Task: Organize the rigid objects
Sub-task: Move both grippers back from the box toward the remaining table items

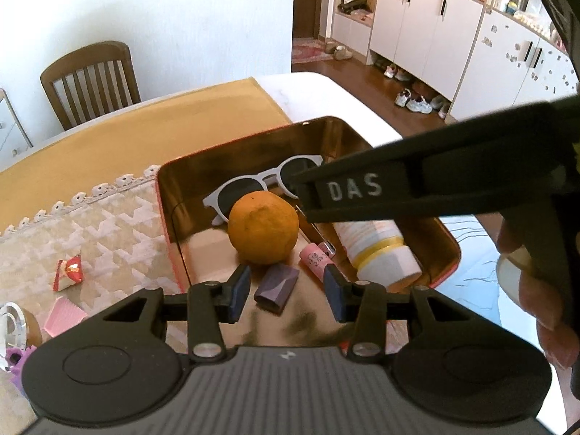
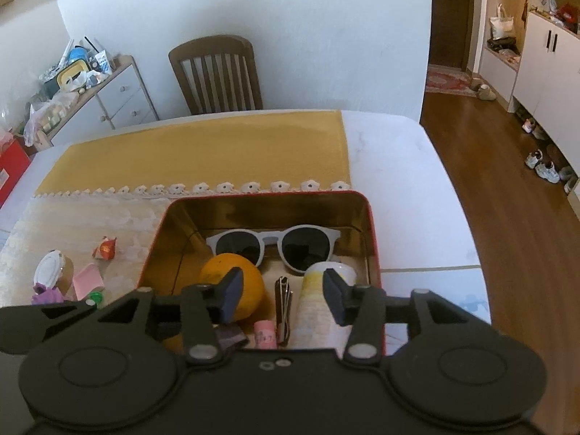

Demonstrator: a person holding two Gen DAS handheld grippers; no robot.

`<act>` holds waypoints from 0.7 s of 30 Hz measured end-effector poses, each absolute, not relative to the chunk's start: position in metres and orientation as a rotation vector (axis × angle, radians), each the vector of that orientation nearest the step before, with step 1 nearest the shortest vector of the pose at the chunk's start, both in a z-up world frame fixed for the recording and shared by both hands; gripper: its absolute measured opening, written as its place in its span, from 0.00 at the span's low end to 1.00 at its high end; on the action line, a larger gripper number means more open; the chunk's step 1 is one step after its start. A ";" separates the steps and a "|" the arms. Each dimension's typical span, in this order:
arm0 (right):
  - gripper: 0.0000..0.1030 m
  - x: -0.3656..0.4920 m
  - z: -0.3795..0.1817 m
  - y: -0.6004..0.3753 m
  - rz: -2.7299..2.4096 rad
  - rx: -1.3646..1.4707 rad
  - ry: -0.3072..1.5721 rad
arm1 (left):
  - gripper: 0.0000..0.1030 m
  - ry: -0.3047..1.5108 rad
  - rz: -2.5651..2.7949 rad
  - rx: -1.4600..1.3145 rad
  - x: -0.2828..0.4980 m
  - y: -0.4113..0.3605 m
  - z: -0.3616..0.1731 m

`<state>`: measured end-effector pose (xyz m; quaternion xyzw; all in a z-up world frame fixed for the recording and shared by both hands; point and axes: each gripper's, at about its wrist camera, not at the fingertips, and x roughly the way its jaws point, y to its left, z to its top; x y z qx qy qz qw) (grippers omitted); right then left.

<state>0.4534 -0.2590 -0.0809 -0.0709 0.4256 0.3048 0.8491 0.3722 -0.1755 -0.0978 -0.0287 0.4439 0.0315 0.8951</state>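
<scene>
A red tin box with a gold inside stands on the table. It holds white sunglasses, an orange, a white and yellow tube, a pink lip balm, a purple block and a metal clipper. My left gripper is open and empty above the purple block. My right gripper is open and empty above the box; its body crosses the left wrist view.
Left of the box on the cream mat lie a red and white candy, a pink card, a jar with a white lid and a purple toy. A wooden chair stands behind the table.
</scene>
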 end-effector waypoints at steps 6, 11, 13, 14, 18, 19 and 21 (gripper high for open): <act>0.59 0.438 -0.068 -0.265 0.630 -0.142 0.873 | 0.42 0.889 0.057 -0.090 0.360 -0.166 -0.084; 0.66 0.424 -0.057 -0.269 0.631 -0.126 0.854 | 0.42 0.862 0.032 -0.117 0.340 -0.159 -0.072; 0.67 0.417 -0.054 -0.270 0.626 -0.123 0.844 | 0.44 0.851 0.022 -0.130 0.332 -0.154 -0.068; 0.69 0.414 -0.052 -0.271 0.625 -0.119 0.840 | 0.48 0.844 0.020 -0.131 0.328 -0.152 -0.066; 0.75 0.400 -0.046 -0.273 0.624 -0.102 0.828 | 0.60 0.809 0.011 -0.141 0.310 -0.139 -0.059; 0.75 0.397 -0.045 -0.273 0.623 -0.099 0.826 | 0.60 0.806 0.007 -0.145 0.306 -0.135 -0.057; 0.77 0.389 -0.043 -0.273 0.626 -0.095 0.822 | 0.60 0.803 0.011 -0.156 0.297 -0.128 -0.055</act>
